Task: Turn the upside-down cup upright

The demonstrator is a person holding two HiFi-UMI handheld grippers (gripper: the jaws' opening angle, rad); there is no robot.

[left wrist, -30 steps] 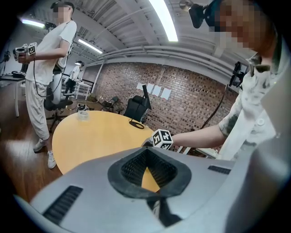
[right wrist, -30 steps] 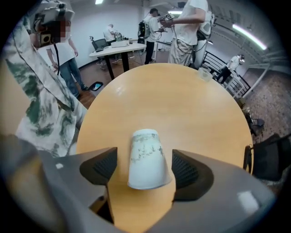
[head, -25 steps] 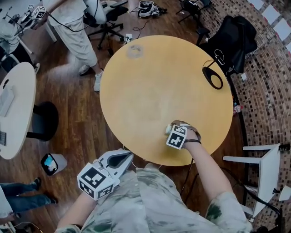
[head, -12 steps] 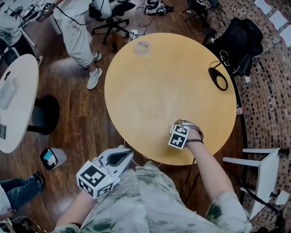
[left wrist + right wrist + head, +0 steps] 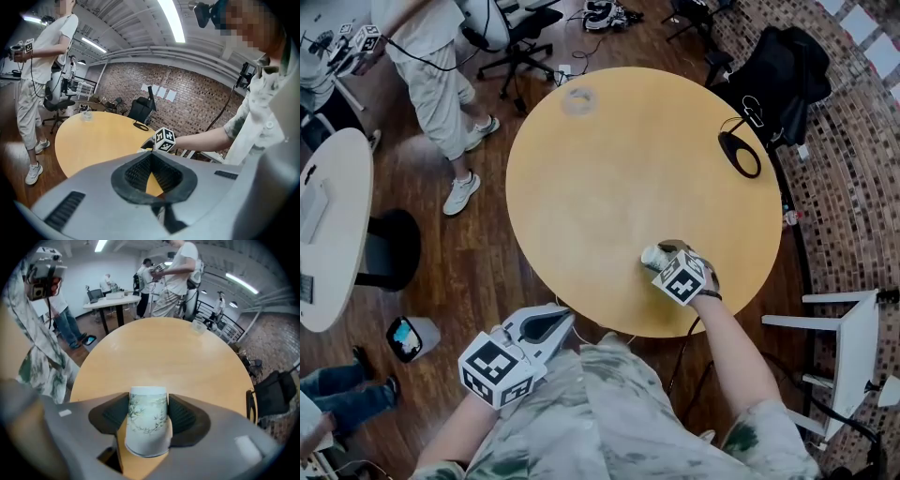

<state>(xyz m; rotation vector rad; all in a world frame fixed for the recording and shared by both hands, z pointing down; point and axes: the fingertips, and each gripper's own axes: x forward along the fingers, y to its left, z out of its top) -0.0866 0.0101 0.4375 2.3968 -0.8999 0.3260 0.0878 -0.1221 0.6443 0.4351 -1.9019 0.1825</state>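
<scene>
A white paper cup (image 5: 148, 427) with a green leaf print sits between the pads of my right gripper (image 5: 147, 408), which is shut on its sides. Its closed base points away from the camera and its wide rim faces the gripper body. In the head view the cup (image 5: 654, 255) shows tilted just left of the right gripper (image 5: 664, 259), over the near part of the round wooden table (image 5: 619, 169). My left gripper (image 5: 553, 323) hangs off the table's near edge, shut and holding nothing; its tips (image 5: 151, 154) meet.
A clear plastic cup (image 5: 578, 101) stands at the table's far edge. A black ring-shaped stand (image 5: 738, 155) sits at the right rim, with a black bag on a chair (image 5: 778, 80) behind it. A person (image 5: 431, 66) stands far left, beside a white table (image 5: 333, 225).
My right gripper closed on the cup, then rose a little and rolled, so the cup now shows tilted beside the marker cube. The left gripper stayed put. The standing person shifted.
</scene>
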